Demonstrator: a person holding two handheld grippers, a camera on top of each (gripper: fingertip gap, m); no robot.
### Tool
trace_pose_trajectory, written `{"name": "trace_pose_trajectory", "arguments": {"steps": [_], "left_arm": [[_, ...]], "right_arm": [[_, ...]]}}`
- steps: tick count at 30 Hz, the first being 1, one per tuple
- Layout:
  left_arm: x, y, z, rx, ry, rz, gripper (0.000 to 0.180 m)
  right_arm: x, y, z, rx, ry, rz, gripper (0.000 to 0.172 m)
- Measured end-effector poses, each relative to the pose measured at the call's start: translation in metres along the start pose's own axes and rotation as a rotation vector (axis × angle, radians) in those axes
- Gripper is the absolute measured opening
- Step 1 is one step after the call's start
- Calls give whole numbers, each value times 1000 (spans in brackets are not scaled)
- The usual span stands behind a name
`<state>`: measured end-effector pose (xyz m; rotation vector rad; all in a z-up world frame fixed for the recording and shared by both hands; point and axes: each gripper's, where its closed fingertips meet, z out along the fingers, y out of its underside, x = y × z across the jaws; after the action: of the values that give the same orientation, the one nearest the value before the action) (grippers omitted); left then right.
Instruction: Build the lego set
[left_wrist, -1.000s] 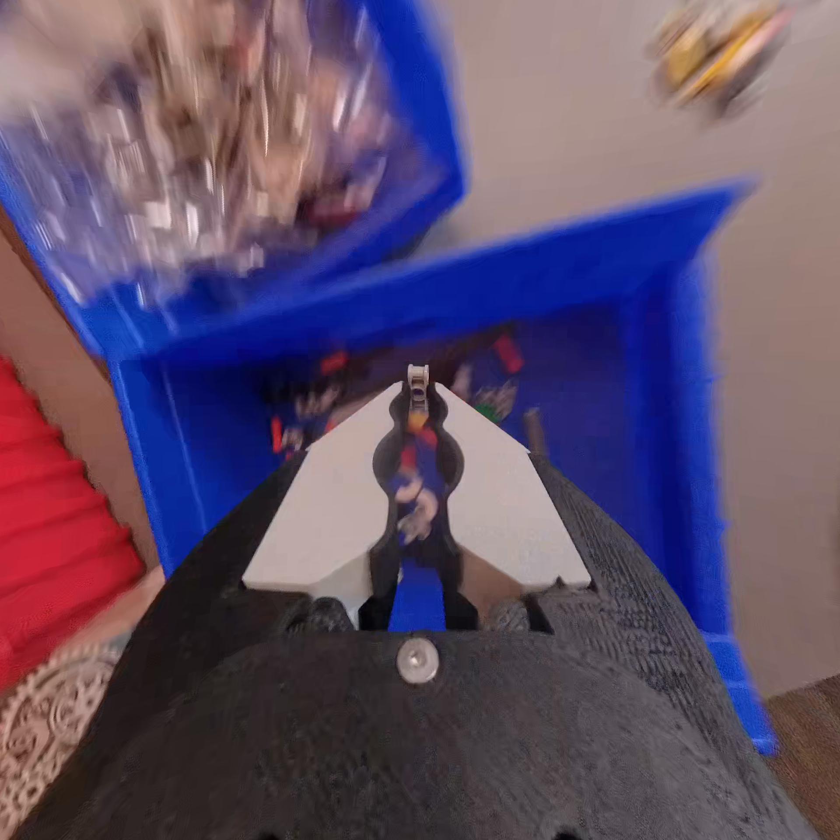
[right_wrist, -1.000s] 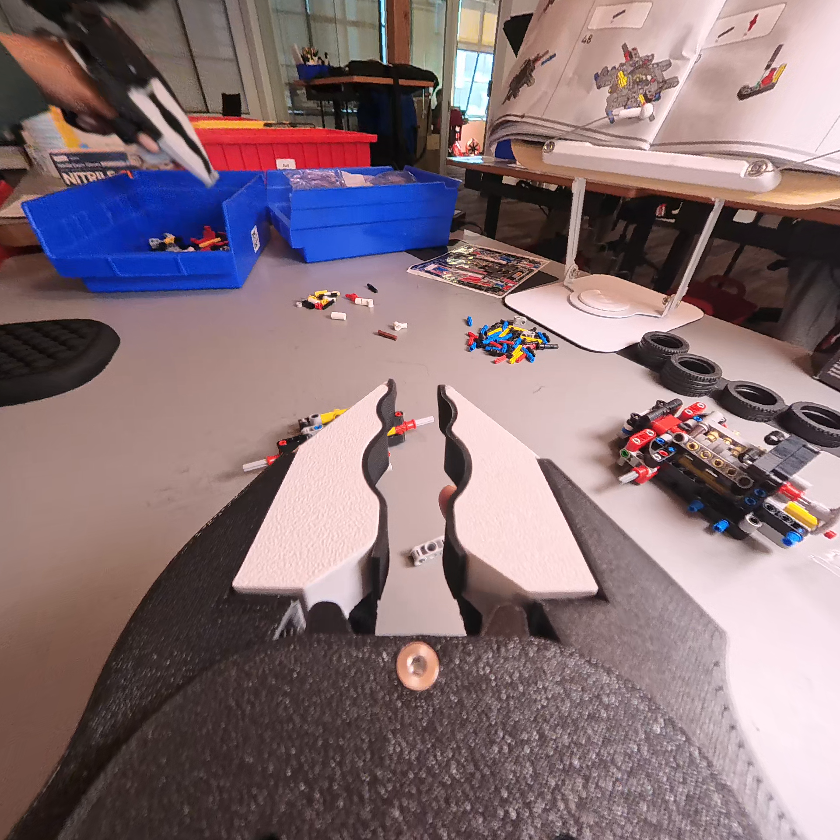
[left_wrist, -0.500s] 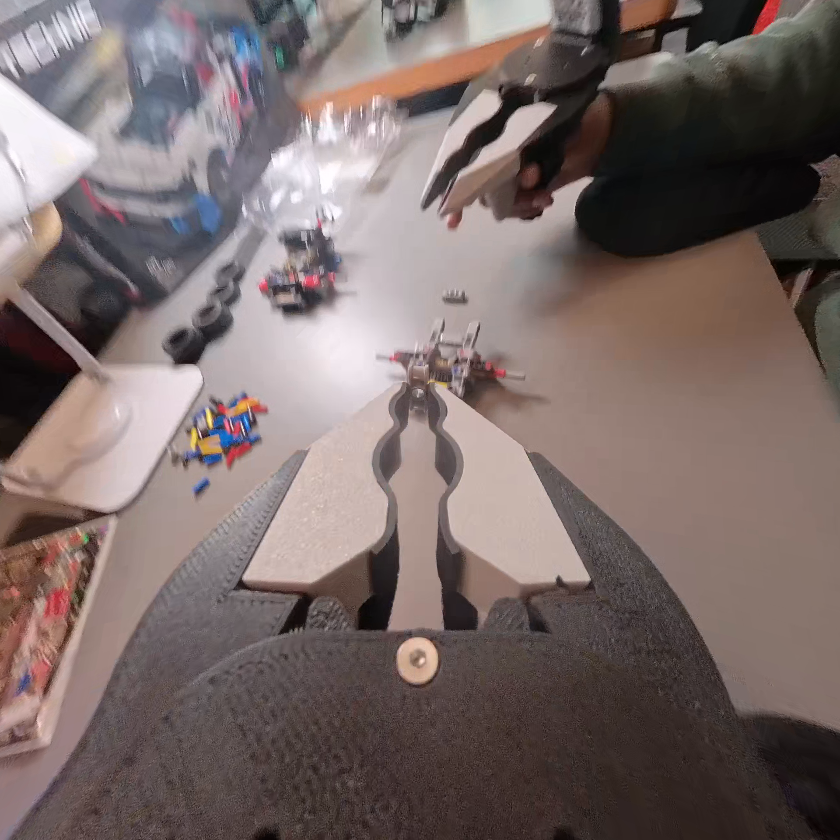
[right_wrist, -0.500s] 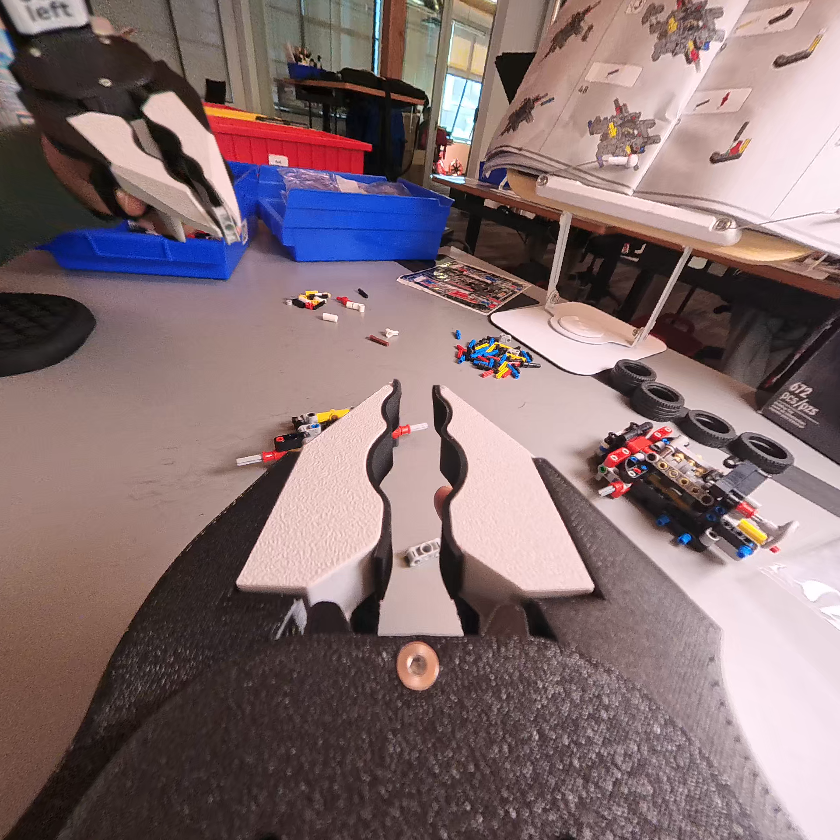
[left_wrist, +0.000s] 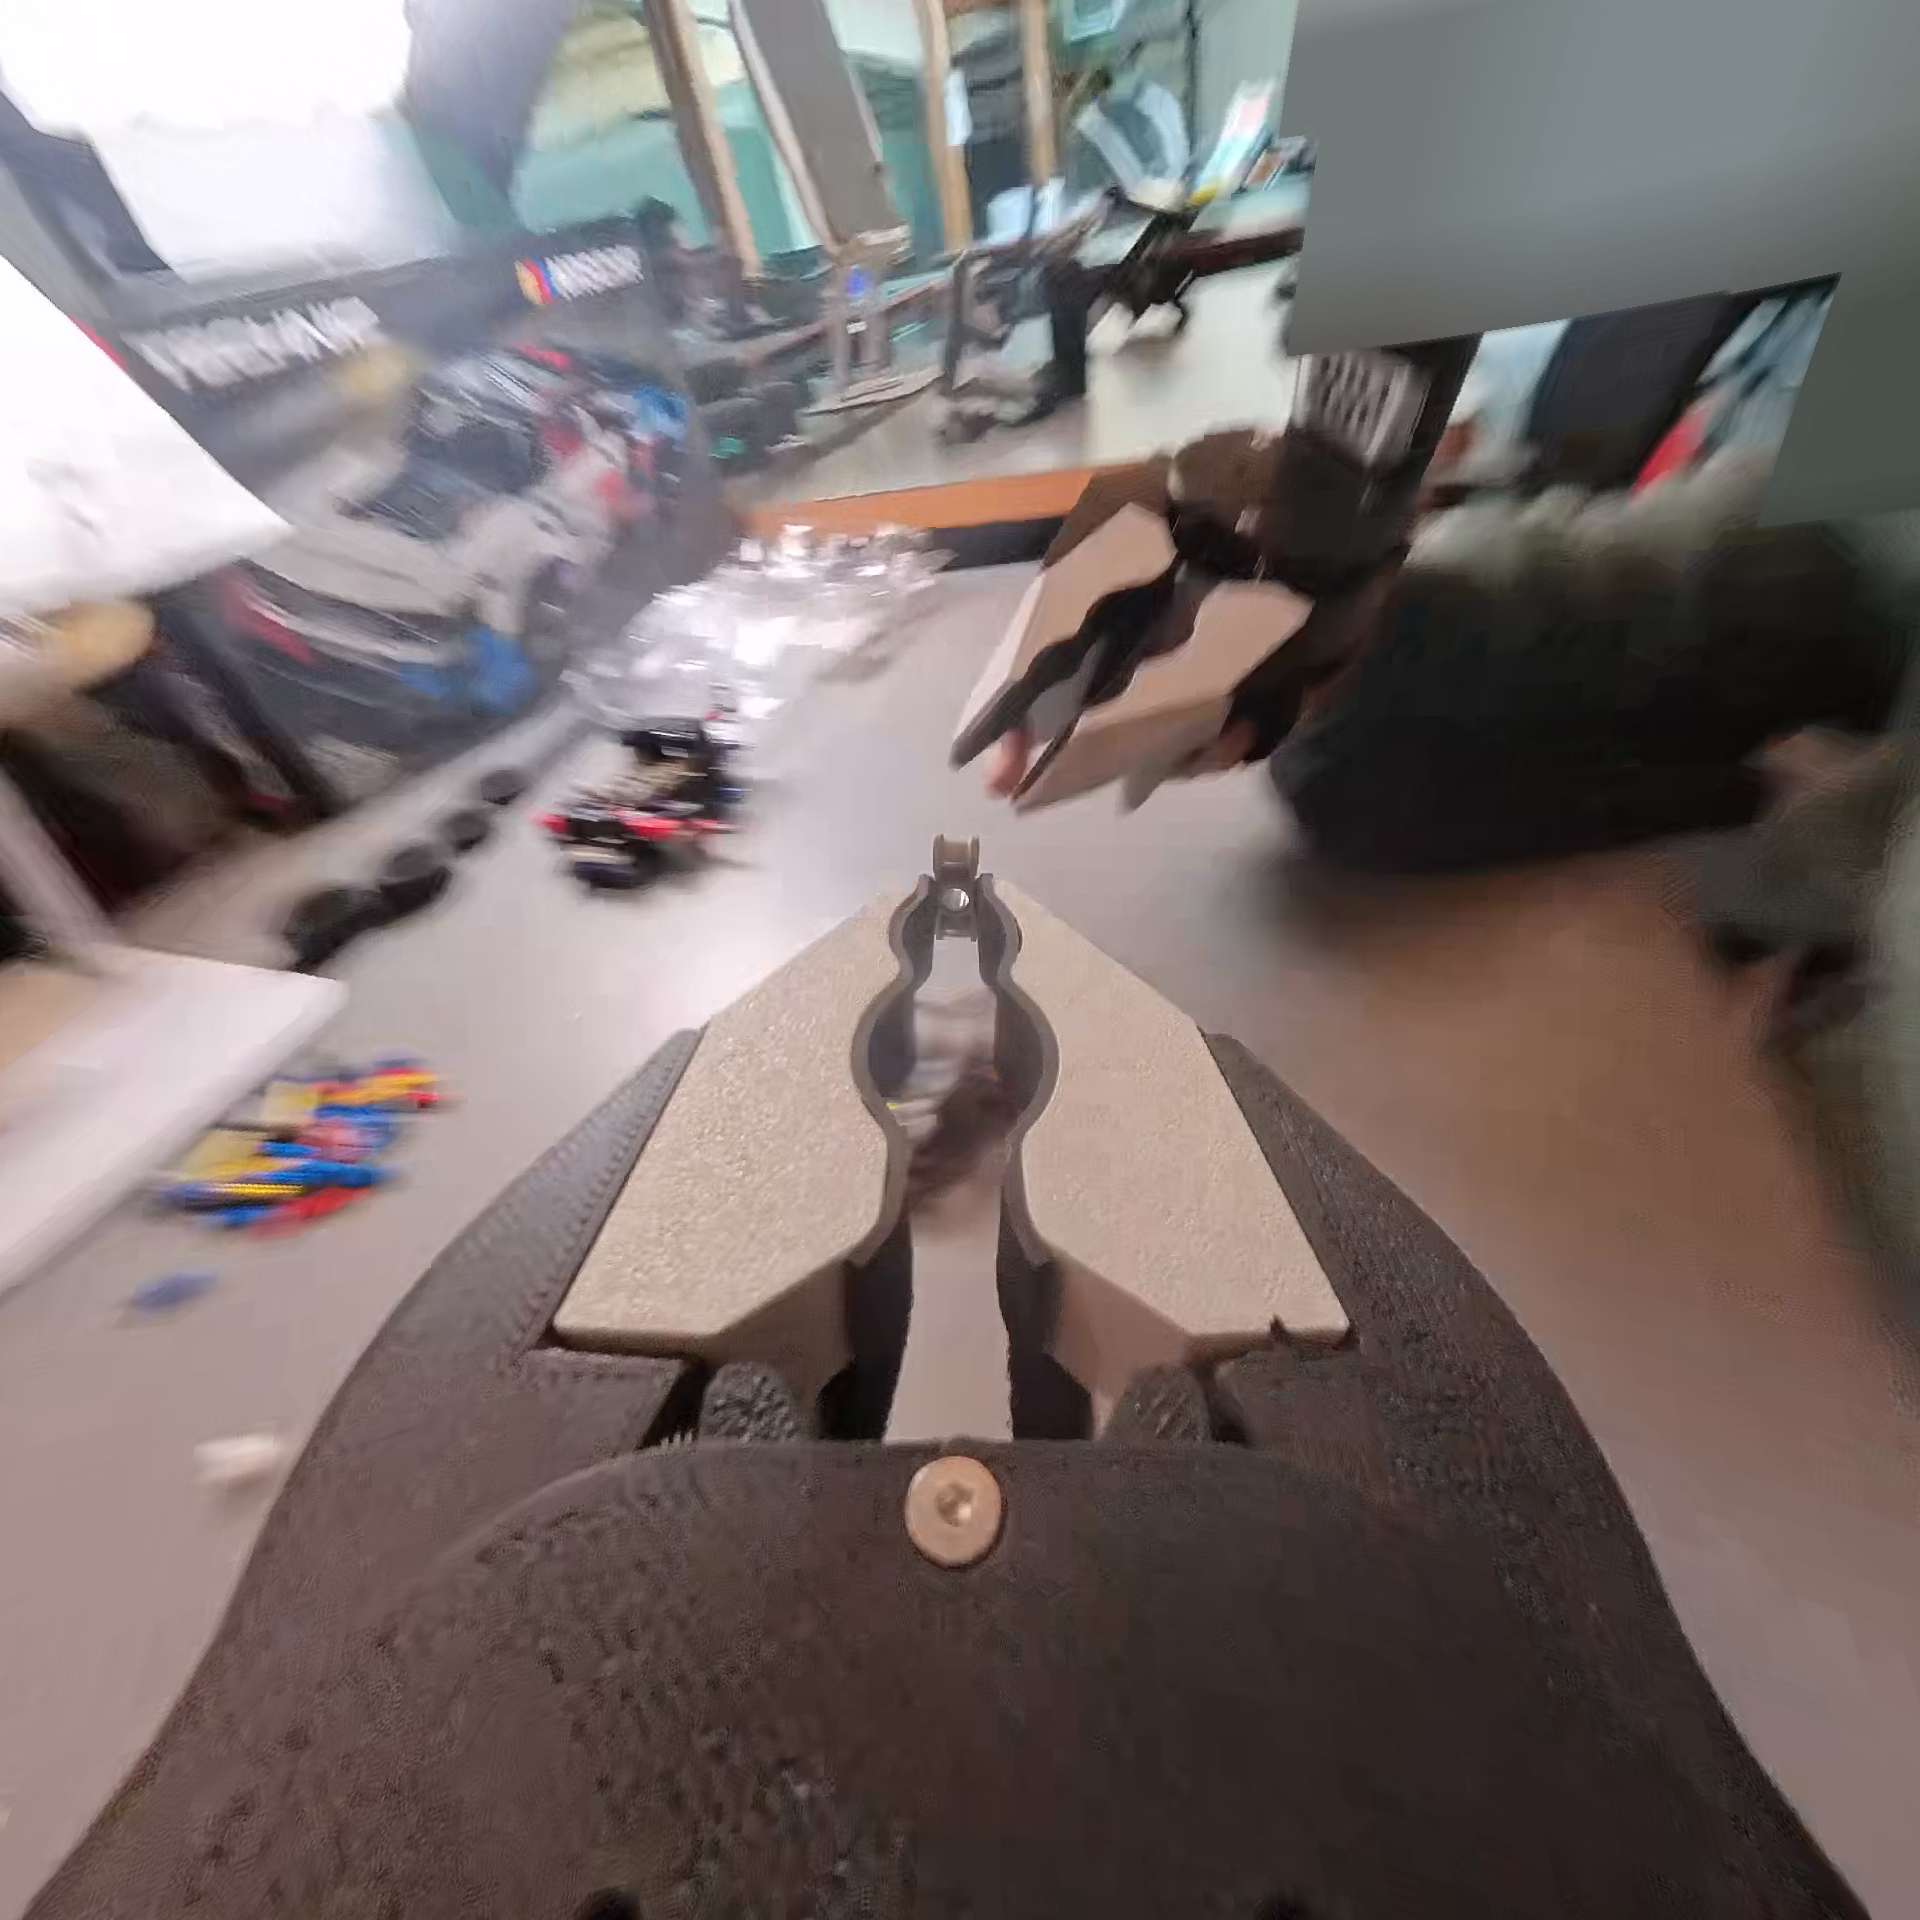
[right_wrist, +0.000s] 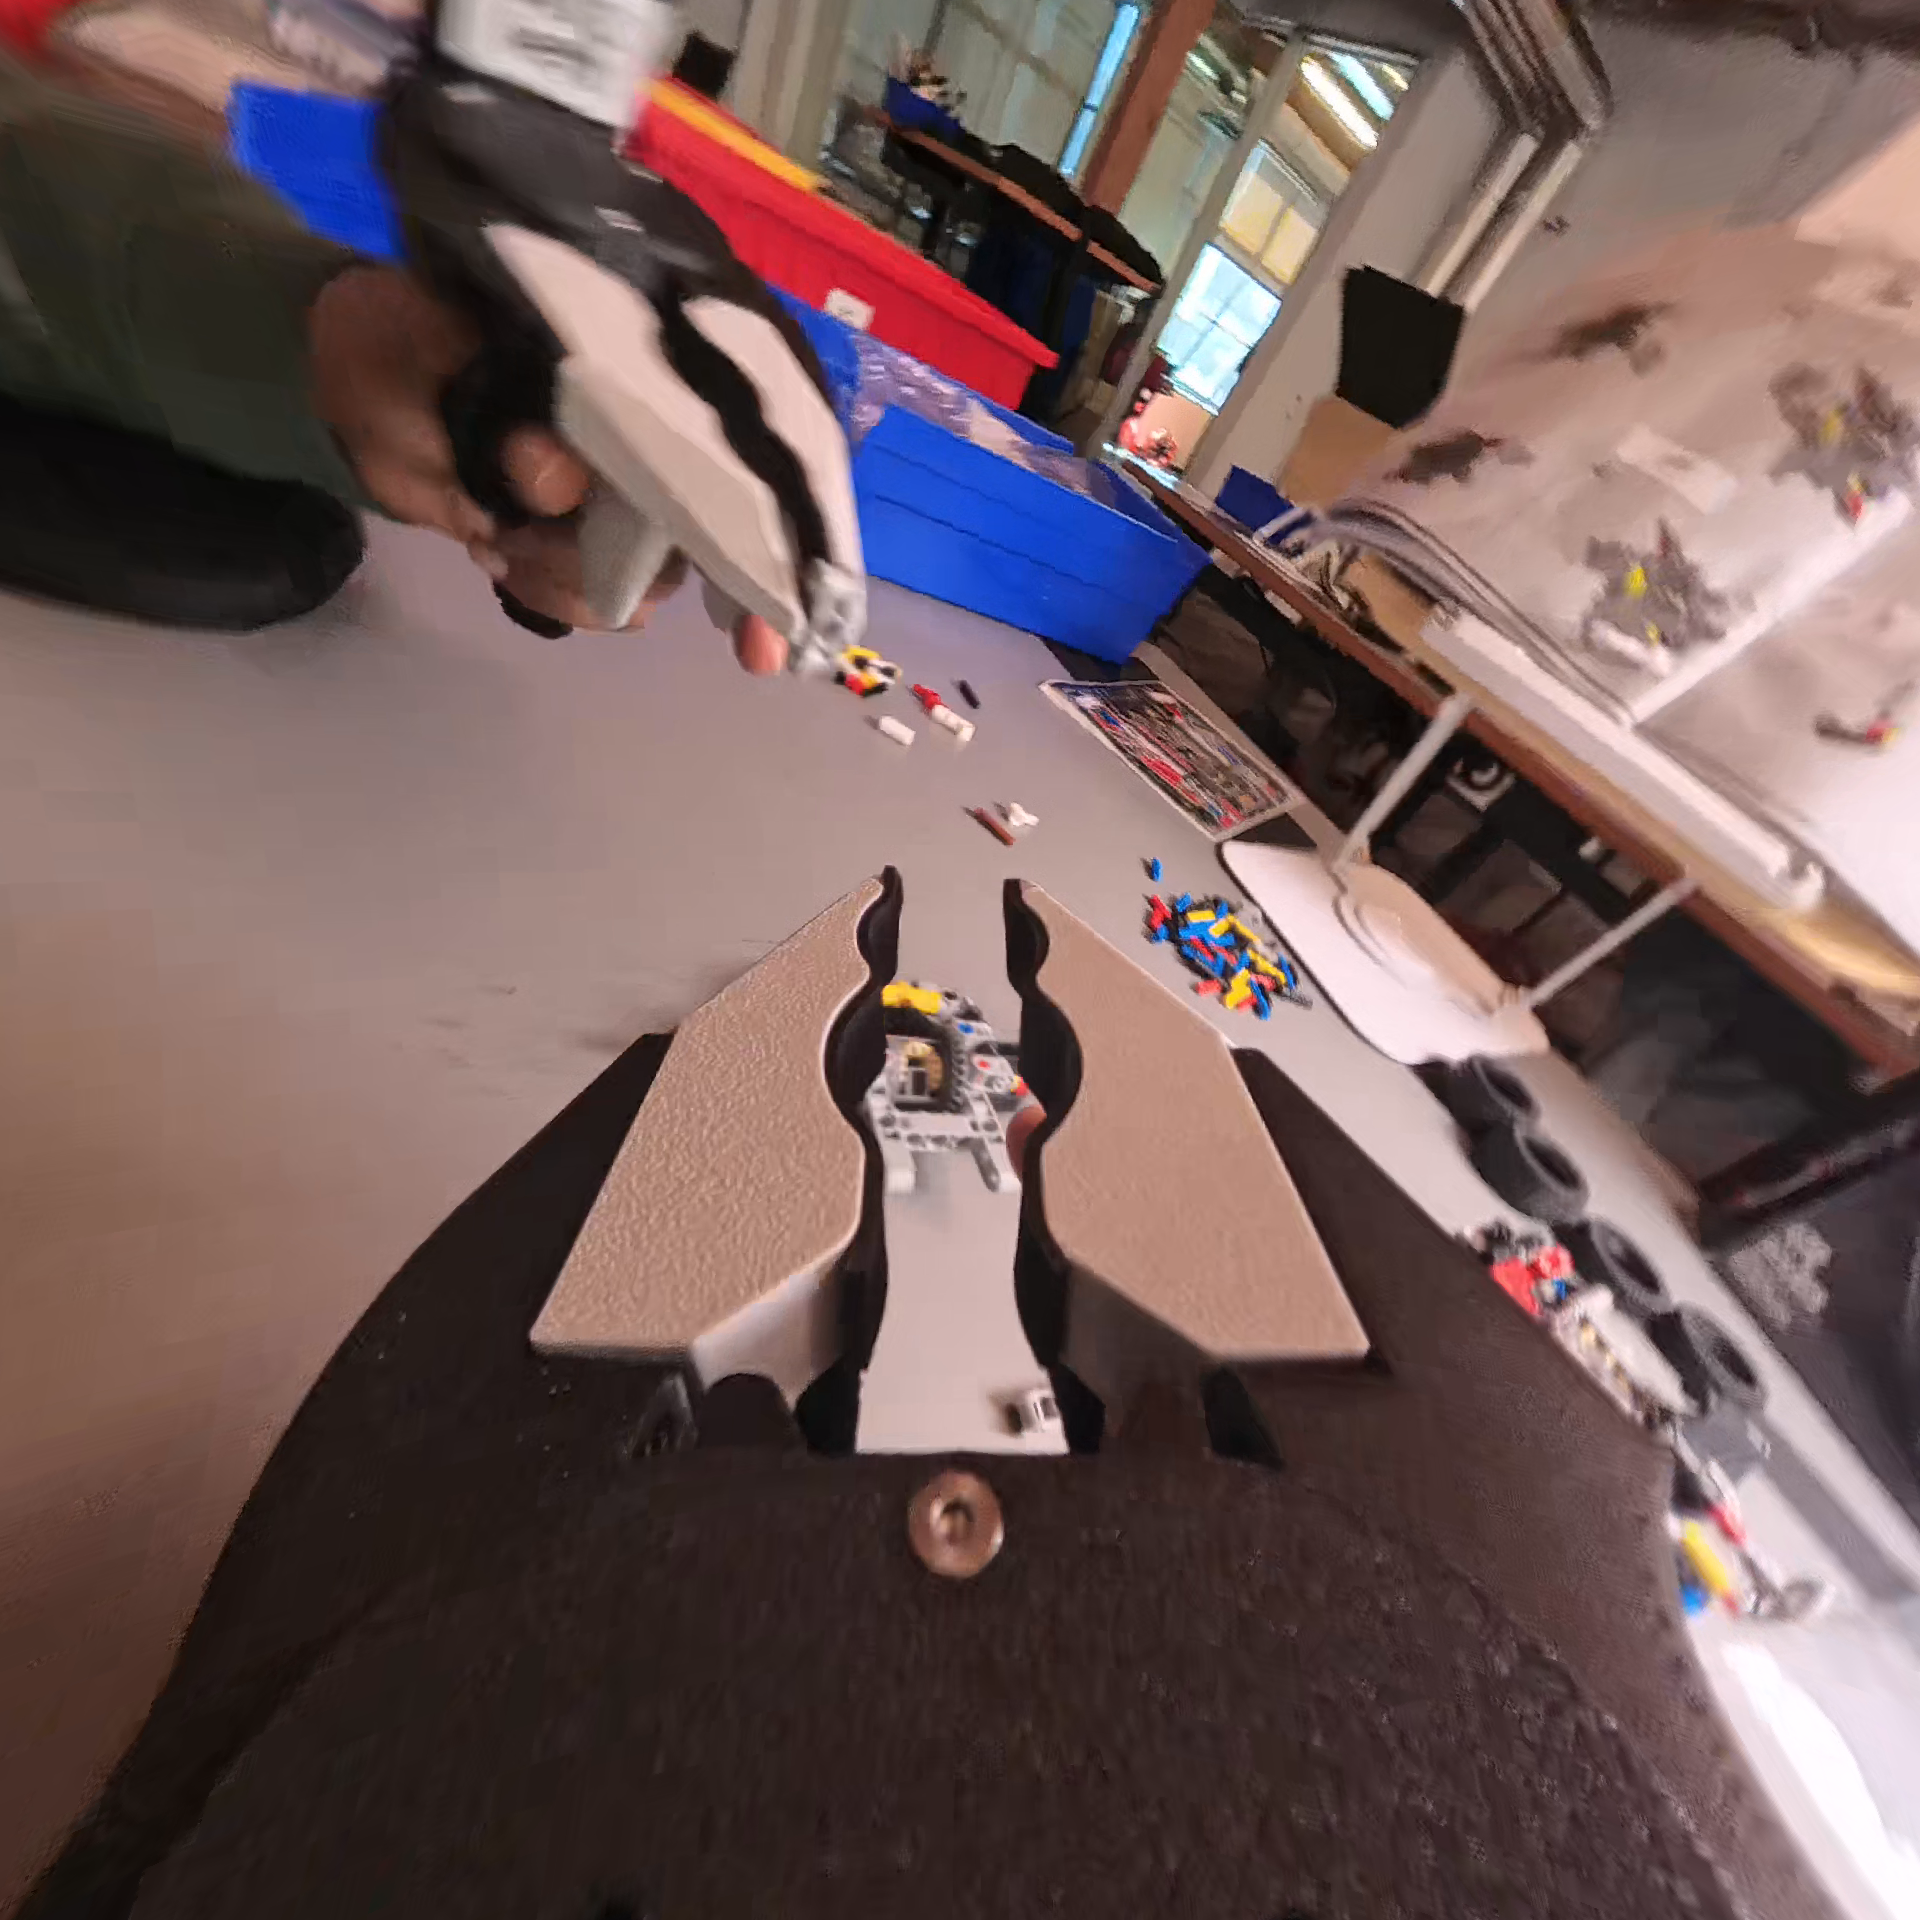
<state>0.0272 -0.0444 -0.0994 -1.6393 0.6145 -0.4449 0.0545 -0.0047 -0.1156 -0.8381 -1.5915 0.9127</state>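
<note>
Connector piece (left_wrist: 956, 883), small and grey, has come out of the blue bin (right_wrist: 1023, 520), pinched in the left gripper (left_wrist: 956, 902). Right gripper (right_wrist: 951, 904), jaws parted and holding nothing, has shifted over the grey gear assembly (right_wrist: 940, 1091) on the table (right_wrist: 416, 883).

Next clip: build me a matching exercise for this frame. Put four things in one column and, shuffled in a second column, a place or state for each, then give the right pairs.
Things:
1. Small grey holed building piece
2. Right gripper
3. Grey geared brick assembly with a yellow part
4. Pile of small blue, yellow and red pieces

Places or states:
A. On the grey table, seen between the right gripper's fingers
B. Pinched at the fingertips of the left gripper
C. Loose on the table beside the white stand base
D. Open, nothing between its tips

Pairs: 1-B, 2-D, 3-A, 4-C
</note>
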Motion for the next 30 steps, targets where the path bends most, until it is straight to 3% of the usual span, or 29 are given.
{"name": "trace_pose_trajectory", "arguments": {"steps": [1, 4, 6, 9, 12, 15, 16, 17, 19, 23, 30], "left_arm": [[7, 4, 7, -14, 77, -177, 6], [11, 21, 23, -62, 166, -583, 6], [19, 30, 30, -71, 235, -772, 6], [29, 41, 36, -95, 291, -907, 6], [30, 44, 37, -105, 305, -929, 6], [30, 45, 36, -109, 309, -923, 6], [26, 45, 36, -93, 289, -897, 13], [19, 44, 34, -81, 254, -844, 33], [-6, 44, 26, -74, 120, -665, 53], [-50, 56, 5, -159, -116, -342, 58], [-53, 69, -1, -204, -118, -368, 59]], "right_arm": [[-11, -2, 3, -6, -31, -61, 21], [-36, -3, 8, -33, -89, -203, 33], [-42, 2, 12, -69, -97, -259, 36], [-45, 10, 14, -105, -105, -295, 35], [-51, 12, 13, -107, -138, -303, 21], [-53, 15, 11, -127, -173, -266, 21], [-48, 18, 9, -141, -175, -237, 21], [-38, 23, 6, -172, -165, -202, 21], [-18, 50, -6, -329, -166, -76, 21], [-7, 101, -29, -596, -184, 27, 21], [-8, 115, -31, -676, -180, 62, 23]]}}
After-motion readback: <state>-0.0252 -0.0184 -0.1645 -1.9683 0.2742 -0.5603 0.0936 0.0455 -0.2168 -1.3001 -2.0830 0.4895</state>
